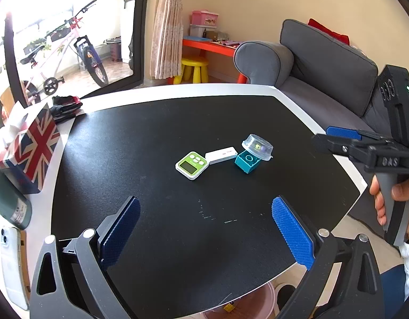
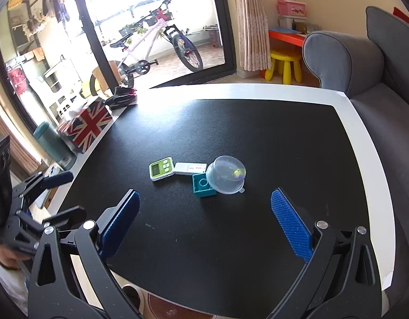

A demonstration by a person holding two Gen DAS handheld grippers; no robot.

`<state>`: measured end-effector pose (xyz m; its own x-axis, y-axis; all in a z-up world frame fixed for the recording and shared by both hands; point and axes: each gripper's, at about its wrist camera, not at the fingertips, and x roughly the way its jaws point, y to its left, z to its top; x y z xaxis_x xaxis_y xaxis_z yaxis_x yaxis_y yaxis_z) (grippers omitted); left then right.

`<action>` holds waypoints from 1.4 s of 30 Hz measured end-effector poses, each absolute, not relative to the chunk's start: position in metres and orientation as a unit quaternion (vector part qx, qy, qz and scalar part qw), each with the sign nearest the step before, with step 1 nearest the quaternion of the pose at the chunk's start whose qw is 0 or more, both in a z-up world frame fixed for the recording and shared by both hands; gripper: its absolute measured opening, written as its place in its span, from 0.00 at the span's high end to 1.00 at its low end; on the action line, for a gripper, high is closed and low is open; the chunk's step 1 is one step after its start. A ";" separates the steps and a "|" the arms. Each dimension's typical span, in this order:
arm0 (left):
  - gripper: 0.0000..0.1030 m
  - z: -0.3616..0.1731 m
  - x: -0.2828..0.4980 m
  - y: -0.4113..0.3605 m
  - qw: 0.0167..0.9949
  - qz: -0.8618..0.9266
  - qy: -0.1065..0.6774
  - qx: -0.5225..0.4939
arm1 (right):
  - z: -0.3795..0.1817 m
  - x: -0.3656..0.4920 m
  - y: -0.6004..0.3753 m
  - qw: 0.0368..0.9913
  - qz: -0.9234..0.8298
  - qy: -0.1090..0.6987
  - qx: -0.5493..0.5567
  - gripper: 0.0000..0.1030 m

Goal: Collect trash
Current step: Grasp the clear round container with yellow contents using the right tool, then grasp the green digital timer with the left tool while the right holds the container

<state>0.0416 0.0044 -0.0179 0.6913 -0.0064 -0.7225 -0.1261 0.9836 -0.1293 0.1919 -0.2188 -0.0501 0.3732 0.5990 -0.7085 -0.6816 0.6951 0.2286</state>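
Both hand-held grippers, left [image 1: 205,235] and right [image 2: 204,224], spread apart, empty; beyond: one timer [image 1: 191,165], one white box [image 1: 221,155], one teal block [image 1: 247,162], one clear lid [image 1: 257,145].

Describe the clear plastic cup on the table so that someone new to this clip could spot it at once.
On the black table top, three small things and the cup cluster near the middle. From the left lie a green timer, a white flat box and a teal block. The clear plastic cup is at the right end, upside down like a dome and tilted against the block; it alone is see-through.
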 end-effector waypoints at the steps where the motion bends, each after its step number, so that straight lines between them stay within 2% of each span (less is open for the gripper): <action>1: 0.07 -0.020 0.043 0.004 0.915 0.032 0.395 -0.080 | -0.053 0.197 -0.217 0.827 0.383 0.409 -0.048 0.05; 20: 0.07 -0.023 0.050 0.020 0.913 0.035 0.399 -0.079 | -0.102 0.270 -0.153 0.793 0.330 0.505 -0.081 0.05; 31: 0.07 -0.026 0.048 0.023 0.911 0.038 0.402 -0.082 | -0.120 0.281 -0.145 0.779 0.328 0.528 -0.079 0.06; 37: 0.07 -0.028 0.047 0.020 0.911 0.039 0.403 -0.081 | -0.127 0.284 -0.143 0.779 0.325 0.532 -0.072 0.26; 39: 0.07 -0.028 0.048 0.020 0.910 0.039 0.405 -0.082 | -0.131 0.286 -0.144 0.776 0.324 0.536 -0.070 0.37; 41: 0.07 -0.029 0.048 0.020 0.910 0.038 0.405 -0.082 | -0.133 0.286 -0.145 0.776 0.322 0.538 -0.071 0.43; 42: 0.07 -0.029 0.048 0.020 0.910 0.038 0.405 -0.082 | -0.133 0.286 -0.145 0.775 0.323 0.538 -0.070 0.43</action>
